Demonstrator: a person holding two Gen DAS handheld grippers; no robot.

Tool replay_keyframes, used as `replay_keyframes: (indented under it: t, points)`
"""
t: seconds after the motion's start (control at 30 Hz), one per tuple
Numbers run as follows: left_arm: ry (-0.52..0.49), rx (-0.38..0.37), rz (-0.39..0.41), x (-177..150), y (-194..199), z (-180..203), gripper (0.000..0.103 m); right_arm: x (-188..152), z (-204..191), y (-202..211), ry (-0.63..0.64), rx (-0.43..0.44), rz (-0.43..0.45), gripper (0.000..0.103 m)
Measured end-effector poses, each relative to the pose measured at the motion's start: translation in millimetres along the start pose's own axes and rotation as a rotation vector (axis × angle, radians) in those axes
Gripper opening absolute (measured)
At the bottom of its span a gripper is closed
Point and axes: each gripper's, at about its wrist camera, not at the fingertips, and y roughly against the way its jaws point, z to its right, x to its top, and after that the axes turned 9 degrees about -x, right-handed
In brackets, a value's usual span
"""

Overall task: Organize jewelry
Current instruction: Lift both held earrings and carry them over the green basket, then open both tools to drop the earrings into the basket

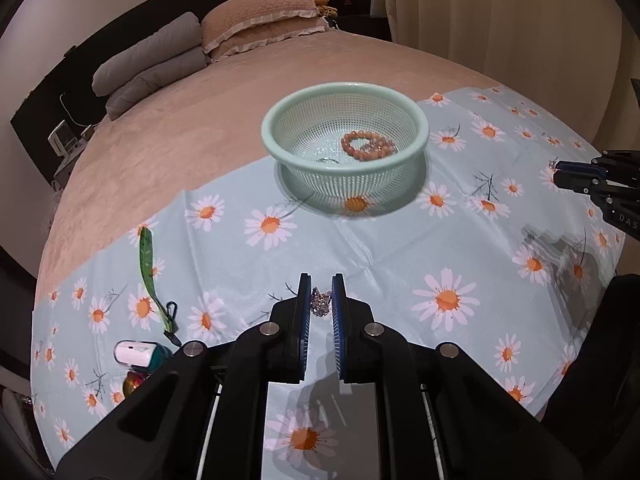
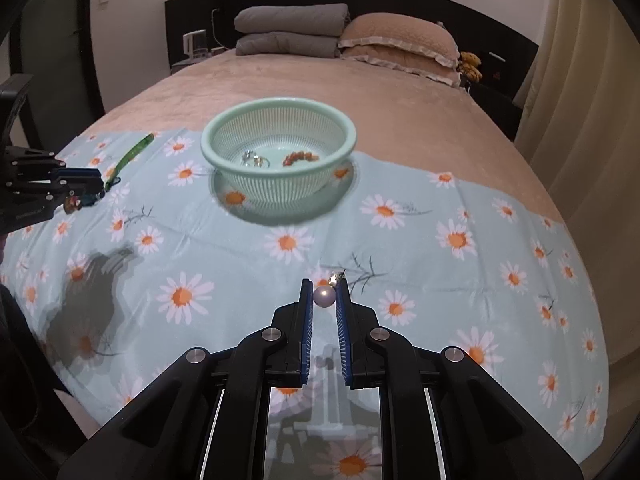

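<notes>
Both claws hover over open daisy cloth; basket ahead.

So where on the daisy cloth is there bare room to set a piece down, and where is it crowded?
Bare cloth lies between the green basket and the right tool, and rightward to the cloth's edge. Inside the basket, room remains left of the orange bead bracelet. It is crowded at the near-left corner, around the green strap and white case.

One basket, one bead bracelet, two pillows, perhaps two rings
</notes>
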Motion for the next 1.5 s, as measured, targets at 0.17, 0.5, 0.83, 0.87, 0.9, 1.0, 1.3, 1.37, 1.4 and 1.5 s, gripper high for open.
replay_keyframes:
  t: [0.17,0.5,0.83,0.87,0.9,1.0,1.3,1.37,1.4,1.5]
  points:
    - [-0.012,0.036,0.025,30,8,-19,0.011,43,7,3,0.04,-0.015,0.044,0.011]
    - [0.012,0.003,0.084,98,-20,-49,0.011,126,-13,-39,0.14,0.046,0.085,0.011]
    - [-0.04,-0.094,0.01,139,-115,-56,0.011,162,-31,-135,0.173,0.109,0.018,0.011]
    - [-0.044,-0.092,0.001,141,-123,-56,0.011,163,-33,-144,0.181,0.115,0.009,0.011]
    - [-0.043,-0.097,-0.008,144,-131,-56,0.011,163,-35,-152,0.187,0.122,0.001,0.011]
    - [-0.048,-0.124,-0.035,149,-152,-54,0.011,161,-36,-173,0.184,0.139,-0.019,0.011]
    - [-0.071,-0.149,-0.118,149,-188,-44,0.011,153,-41,-201,0.164,0.201,-0.042,0.011]
    - [-0.075,-0.144,-0.127,148,-190,-42,0.011,151,-42,-200,0.18,0.199,-0.036,0.011]
    - [-0.076,-0.137,-0.132,148,-191,-41,0.011,150,-41,-199,0.182,0.196,-0.036,0.011]
    - [-0.076,-0.135,-0.139,148,-193,-41,0.012,149,-39,-196,0.181,0.186,-0.034,0.012]
